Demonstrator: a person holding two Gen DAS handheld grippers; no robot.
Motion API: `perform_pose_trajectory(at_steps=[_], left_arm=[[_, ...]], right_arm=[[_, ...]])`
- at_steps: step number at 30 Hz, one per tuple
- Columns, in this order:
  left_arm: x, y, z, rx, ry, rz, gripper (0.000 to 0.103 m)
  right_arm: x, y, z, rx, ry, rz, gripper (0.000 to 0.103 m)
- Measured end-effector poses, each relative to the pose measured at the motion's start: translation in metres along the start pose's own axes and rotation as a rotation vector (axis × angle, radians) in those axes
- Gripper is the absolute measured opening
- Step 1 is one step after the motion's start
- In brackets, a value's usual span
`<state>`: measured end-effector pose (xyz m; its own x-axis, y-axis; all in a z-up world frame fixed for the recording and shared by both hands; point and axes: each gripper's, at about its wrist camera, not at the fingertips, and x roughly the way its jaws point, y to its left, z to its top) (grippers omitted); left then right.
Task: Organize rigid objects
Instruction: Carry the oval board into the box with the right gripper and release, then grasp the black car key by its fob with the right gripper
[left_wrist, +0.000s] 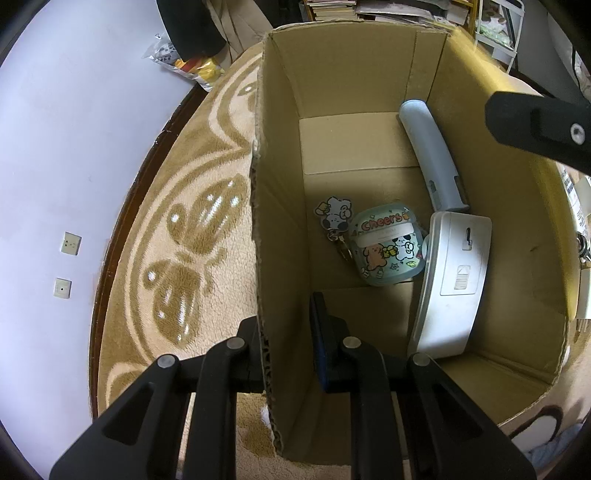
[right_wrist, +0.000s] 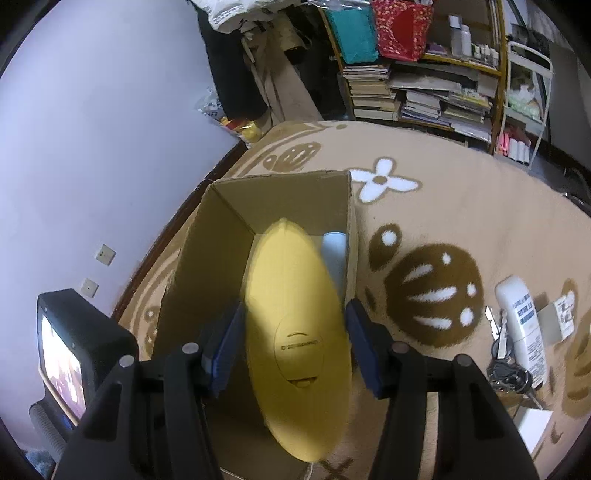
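We are holding the box wall (left_wrist: 266, 258) with the left tongs (left_wrist: 286, 350); the right tongs (right_wrist: 295, 347) are carrying the yellow case (right_wrist: 295, 325), needing release inside.

Matt corrugated cardboard box (left_wrist: 280, 236) on fuzzy cloth rug (left_wrist: 177, 229); smooth yellow plastic case (right_wrist: 295, 332).

"Cheers" stands in orange letters on the cartoon-printed case (left_wrist: 386, 248) lying in the cardboard box (left_wrist: 280, 184). Small print on the yellow oval device (right_wrist: 297, 332) and the white bottle (right_wrist: 522, 325) is unreadable.
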<state>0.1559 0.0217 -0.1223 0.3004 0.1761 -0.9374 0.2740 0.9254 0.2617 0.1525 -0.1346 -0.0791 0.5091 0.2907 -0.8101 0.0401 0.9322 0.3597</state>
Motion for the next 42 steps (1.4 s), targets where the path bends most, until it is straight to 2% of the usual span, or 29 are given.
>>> perform_pose_trajectory(at_steps=[2, 4, 6, 11, 13, 18, 28, 31, 35, 39, 42], left_arm=[[0.0, 0.0, 0.0, 0.0, 0.0, 0.001, 0.017], [0.0, 0.0, 0.0, -0.001, 0.001, 0.0, 0.017], [0.0, 0.001, 0.0, -0.003, 0.001, -0.003, 0.017], [0.0, 0.0, 0.0, 0.002, 0.001, 0.001, 0.017], [0.001, 0.0, 0.0, 0.0, 0.003, 0.0, 0.017], [0.001, 0.0, 0.001, -0.001, 0.005, 0.004, 0.017], [0.003, 0.0, -0.001, 0.004, 0.008, 0.004, 0.017], [0.004, 0.001, 0.0, 0.0, 0.011, 0.004, 0.017], [0.006, 0.001, 0.0, 0.001, 0.014, 0.006, 0.017], [0.006, 0.001, 0.0, 0.003, 0.012, 0.007, 0.017], [0.006, 0.0, -0.001, 0.003, 0.013, 0.008, 0.017]], right_arm=[[-0.002, -0.004, 0.0, 0.025, -0.011, 0.029, 0.061], [-0.003, -0.006, 0.001, 0.036, -0.01, 0.028, 0.067], [-0.007, -0.01, 0.0, 0.058, -0.01, 0.033, 0.077], [-0.024, -0.019, -0.004, 0.072, -0.026, 0.032, 0.086], [-0.035, -0.023, -0.007, 0.06, -0.044, 0.007, 0.09], [-0.056, -0.038, -0.014, 0.015, -0.078, -0.12, 0.102], [-0.057, -0.111, -0.031, 0.044, -0.081, -0.265, 0.102], [-0.056, -0.134, -0.034, 0.095, -0.053, -0.247, 0.102], [-0.056, -0.154, -0.039, 0.118, -0.048, -0.291, 0.101], [-0.048, -0.177, -0.048, 0.198, 0.0, -0.271, 0.089], [-0.044, -0.186, -0.051, 0.23, 0.01, -0.259, 0.088]])
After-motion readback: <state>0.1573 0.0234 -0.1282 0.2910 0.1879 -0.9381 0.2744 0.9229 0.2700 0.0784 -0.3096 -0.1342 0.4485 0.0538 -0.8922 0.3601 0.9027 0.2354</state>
